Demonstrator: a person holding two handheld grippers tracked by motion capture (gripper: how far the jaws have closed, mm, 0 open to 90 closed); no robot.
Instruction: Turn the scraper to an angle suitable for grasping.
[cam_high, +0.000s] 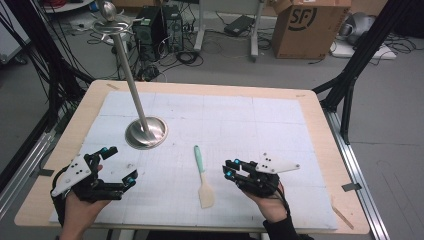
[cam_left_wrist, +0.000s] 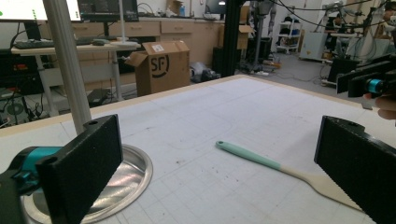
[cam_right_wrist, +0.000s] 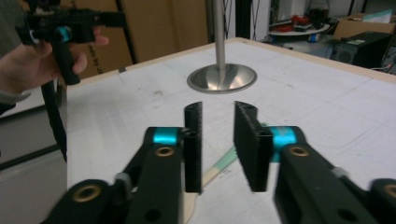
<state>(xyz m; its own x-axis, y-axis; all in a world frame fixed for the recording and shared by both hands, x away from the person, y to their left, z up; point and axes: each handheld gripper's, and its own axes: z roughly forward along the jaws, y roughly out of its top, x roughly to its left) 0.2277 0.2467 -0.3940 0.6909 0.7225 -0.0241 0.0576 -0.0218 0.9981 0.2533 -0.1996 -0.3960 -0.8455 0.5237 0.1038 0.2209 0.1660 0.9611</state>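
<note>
A spatula (cam_high: 202, 175) with a mint-green handle and a pale blade lies on the white mat (cam_high: 225, 115), handle pointing away from me. My right gripper (cam_high: 229, 168) sits just right of it, low over the mat. In the right gripper view its jaws (cam_right_wrist: 218, 105) stand a narrow gap apart with nothing pressed between them, and the spatula (cam_right_wrist: 223, 162) lies beneath them. My left gripper (cam_high: 119, 165) rests open at the front left. In its own view the wide jaws (cam_left_wrist: 217, 123) frame the spatula (cam_left_wrist: 261, 158).
A metal stand with a round base (cam_high: 146, 132) and a tall leaning pole (cam_high: 127, 65) rises on the mat's left half. Beyond the table's far edge stand a cardboard box (cam_high: 310, 25), computer towers (cam_high: 157, 27), loose cables and black frame legs (cam_high: 350, 75).
</note>
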